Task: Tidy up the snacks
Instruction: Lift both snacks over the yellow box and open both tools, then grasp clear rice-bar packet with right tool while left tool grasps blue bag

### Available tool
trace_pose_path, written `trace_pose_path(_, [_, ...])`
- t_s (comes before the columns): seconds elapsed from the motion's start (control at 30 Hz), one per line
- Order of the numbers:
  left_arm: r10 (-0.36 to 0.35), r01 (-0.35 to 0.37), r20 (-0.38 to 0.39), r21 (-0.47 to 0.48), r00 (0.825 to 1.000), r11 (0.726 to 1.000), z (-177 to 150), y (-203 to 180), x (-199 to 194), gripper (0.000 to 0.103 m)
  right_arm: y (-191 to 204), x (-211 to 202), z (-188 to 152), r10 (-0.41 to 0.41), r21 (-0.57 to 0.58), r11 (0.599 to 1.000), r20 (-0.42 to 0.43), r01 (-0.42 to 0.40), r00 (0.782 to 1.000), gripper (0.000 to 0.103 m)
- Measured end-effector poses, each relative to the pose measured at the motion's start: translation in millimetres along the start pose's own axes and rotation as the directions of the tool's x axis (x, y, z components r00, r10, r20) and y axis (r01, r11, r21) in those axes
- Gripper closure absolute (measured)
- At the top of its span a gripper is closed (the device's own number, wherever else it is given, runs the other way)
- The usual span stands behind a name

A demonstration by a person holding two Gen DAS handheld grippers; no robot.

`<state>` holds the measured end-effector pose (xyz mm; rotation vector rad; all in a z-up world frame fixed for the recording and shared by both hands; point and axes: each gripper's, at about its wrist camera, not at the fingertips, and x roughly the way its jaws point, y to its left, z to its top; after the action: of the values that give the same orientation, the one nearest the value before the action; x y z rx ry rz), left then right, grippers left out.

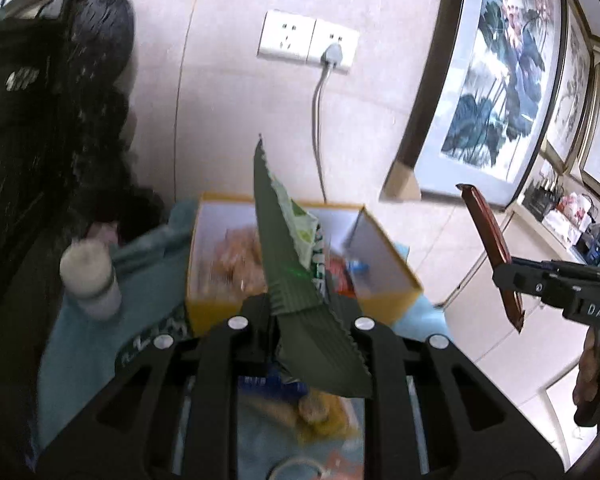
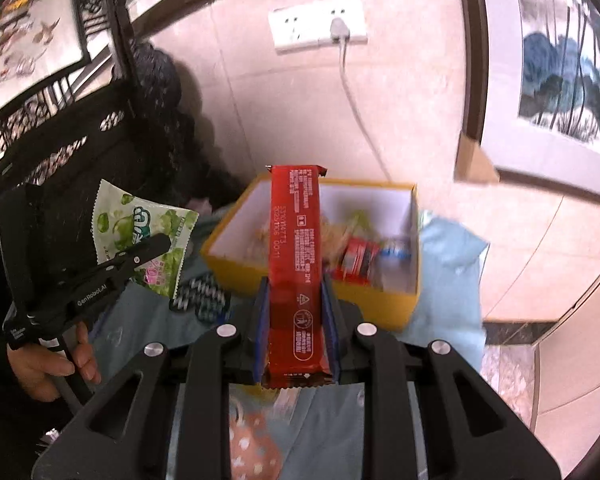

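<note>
My left gripper (image 1: 300, 312) is shut on a green snack packet (image 1: 288, 264), which stands up edge-on in the left wrist view. The right wrist view shows the packet's face (image 2: 140, 224) in that gripper (image 2: 156, 244), up off the table at the left. My right gripper (image 2: 294, 300) is shut on a long red snack bar (image 2: 296, 240) that points away from me. The left wrist view has the bar (image 1: 488, 236) at the far right, held up in the right gripper (image 1: 512, 280). Beyond and below both sits an open yellow box (image 2: 236, 268) (image 1: 384, 292) with several snacks inside, among them a red packet (image 2: 358, 260).
A light blue cloth (image 1: 100, 340) covers the table. A white bottle (image 1: 90, 276) stands left of the box. More snacks (image 1: 316, 404) lie on the cloth below my left gripper. A dark carved chair (image 2: 60, 120) is at the left, and a wall socket (image 1: 308, 42) and a framed painting (image 1: 496, 80) are behind.
</note>
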<state>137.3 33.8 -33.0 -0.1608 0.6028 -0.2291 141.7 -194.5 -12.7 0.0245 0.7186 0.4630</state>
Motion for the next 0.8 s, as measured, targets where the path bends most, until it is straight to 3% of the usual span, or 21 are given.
trace_pose_path(0.2, [-0.015,0.013,0.037,0.045,0.999,0.999,54,-15,23,0.085,-14,14,48,-0.018,-0.024,1.000,0.038,0.018,0.999,0.079])
trace_pose_path(0.47, [0.014,-0.017,0.034,0.104,0.999,0.994,93,-27,73,0.084,-26,56,99,-0.035,-0.026,0.999,0.043,0.036,0.998,0.079])
trace_pose_path(0.5, [0.035,-0.038,0.031,0.109,0.999,0.993,96,-27,84,0.079,-28,65,105,-0.027,-0.022,0.999,0.041,0.028,0.999,0.078])
trace_pose_path(0.53, [0.053,-0.054,0.008,0.106,0.999,0.993,99,-23,99,0.046,-30,73,109,-0.031,-0.025,0.999,0.038,0.032,0.999,0.073])
trace_pose_path(0.57, [0.077,-0.075,-0.018,0.101,0.997,0.992,99,-20,110,0.005,-32,85,111,-0.061,-0.031,0.998,0.021,0.062,0.998,0.051])
trace_pose_path(0.6, [0.132,-0.127,-0.048,0.092,0.990,0.988,97,-14,122,0.003,-34,96,111,-0.106,-0.033,0.994,0.005,0.106,0.994,0.044])
trace_pose_path(0.63, [0.141,-0.136,-0.060,0.080,0.988,0.987,94,-9,127,0.003,-36,101,109,-0.130,-0.031,0.991,-0.006,0.130,0.991,0.044])
trace_pose_path(0.8, [0.178,-0.172,-0.097,0.071,0.979,0.983,53,18,124,0.003,-50,111,69,-0.112,0.016,0.993,-0.073,0.114,0.991,0.044])
